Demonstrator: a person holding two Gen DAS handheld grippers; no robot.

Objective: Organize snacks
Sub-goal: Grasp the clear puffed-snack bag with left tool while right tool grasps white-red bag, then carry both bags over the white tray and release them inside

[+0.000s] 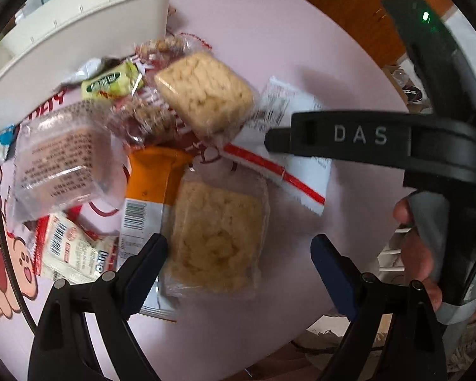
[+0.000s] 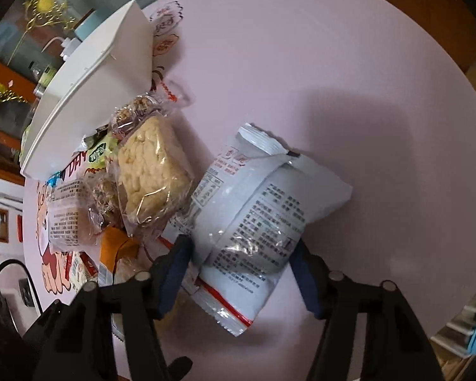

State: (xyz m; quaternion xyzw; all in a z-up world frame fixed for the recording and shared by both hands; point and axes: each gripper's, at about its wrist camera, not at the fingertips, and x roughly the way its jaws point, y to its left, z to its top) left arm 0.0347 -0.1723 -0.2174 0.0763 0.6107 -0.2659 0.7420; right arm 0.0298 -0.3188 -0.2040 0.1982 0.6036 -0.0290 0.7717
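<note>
A pile of wrapped snacks lies on the pink table (image 1: 301, 47). My left gripper (image 1: 239, 250) is open over a clear-wrapped yellow rice cake (image 1: 215, 238); its fingers stand either side, apart from it. A second yellow rice cake (image 1: 206, 95) lies further back. My right gripper (image 2: 241, 254) has its jaws around a white printed snack bag (image 2: 257, 216), with both pads against its sides. The same bag shows in the left wrist view (image 1: 288, 146) under the right gripper's black finger (image 1: 349, 135). A white storage bin (image 1: 73, 31) stands at the back left.
An orange packet (image 1: 152, 177), a green candy (image 1: 111, 84), a brown wrapped cake (image 1: 60, 165) and a red-and-white packet (image 1: 73, 250) lie in the pile. The bin also shows in the right wrist view (image 2: 95, 73). The table's edge curves at right (image 2: 460, 127).
</note>
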